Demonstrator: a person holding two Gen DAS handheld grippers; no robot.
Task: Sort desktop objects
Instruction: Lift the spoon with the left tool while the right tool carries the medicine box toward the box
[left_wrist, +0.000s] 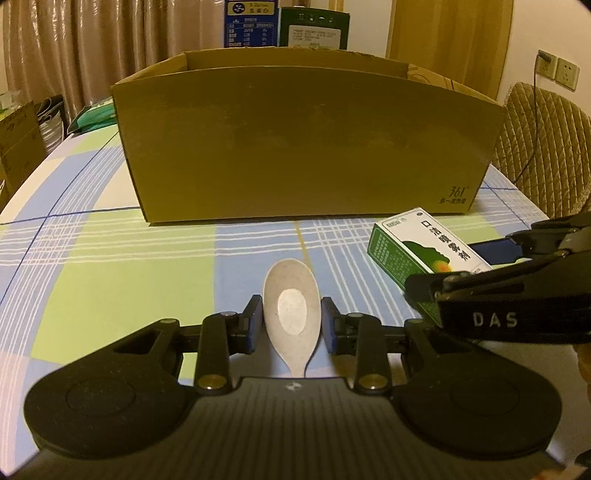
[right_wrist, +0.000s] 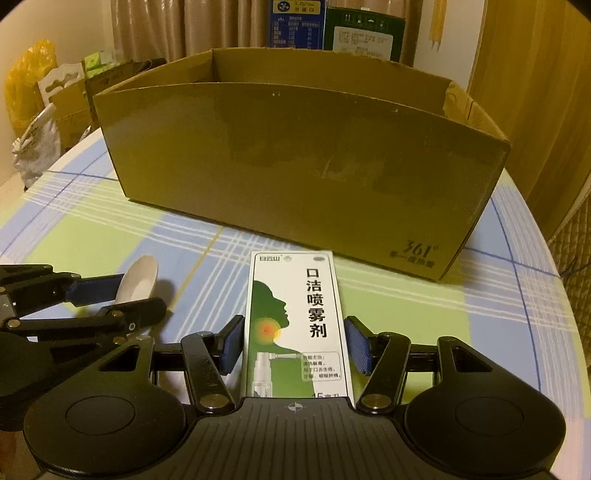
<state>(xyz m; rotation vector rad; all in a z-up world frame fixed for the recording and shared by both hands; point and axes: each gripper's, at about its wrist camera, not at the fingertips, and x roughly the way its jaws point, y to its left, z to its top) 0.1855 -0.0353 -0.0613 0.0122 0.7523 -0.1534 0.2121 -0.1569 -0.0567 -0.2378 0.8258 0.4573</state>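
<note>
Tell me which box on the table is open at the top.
The big brown cardboard box: open-topped, upright behind everything. The green-and-white spray box is sealed, lying flat.

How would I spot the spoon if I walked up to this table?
Find the big cardboard box on the checked tablecloth. In front of it lie two small things, each between the fingers of a black gripper. The spoon, inside the left gripper, is the pale, speckled, rounded one; its neighbour is a flat green-and-white carton.

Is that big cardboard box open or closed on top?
Open: the cardboard box has no lid, and its inner back wall shows. Its contents are hidden.
</note>
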